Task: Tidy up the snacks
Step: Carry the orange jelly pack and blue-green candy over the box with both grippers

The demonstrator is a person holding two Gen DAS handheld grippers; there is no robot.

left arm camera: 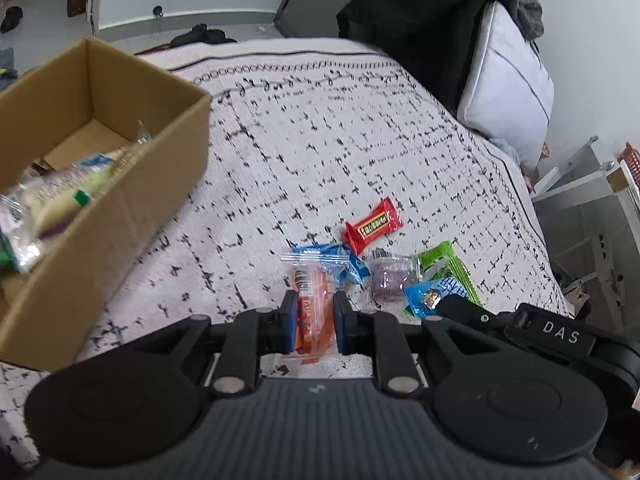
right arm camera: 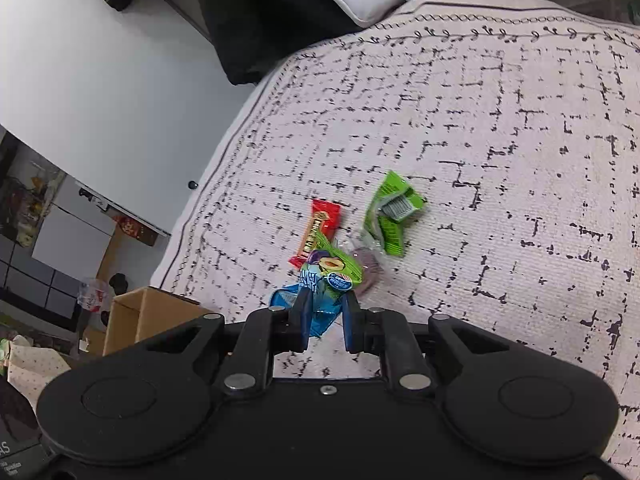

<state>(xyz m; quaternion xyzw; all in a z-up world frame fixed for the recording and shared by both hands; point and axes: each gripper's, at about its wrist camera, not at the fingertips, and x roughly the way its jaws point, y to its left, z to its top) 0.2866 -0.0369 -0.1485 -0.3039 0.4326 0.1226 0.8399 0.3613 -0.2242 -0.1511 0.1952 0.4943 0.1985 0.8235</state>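
Note:
My left gripper is shut on an orange snack packet in clear wrap, held just above the bedspread. On the bed beyond it lie a red bar, a blue packet, a purple sweet and a green packet. My right gripper is shut on a blue-and-green plum snack packet; that gripper also shows in the left wrist view. The right wrist view shows the red bar, the purple sweet and the green packet behind it.
An open cardboard box holding several wrapped snacks stands on the bed at left; it also shows in the right wrist view. A white pillow and dark clothing lie at the headboard. A grey shelf stands right of the bed.

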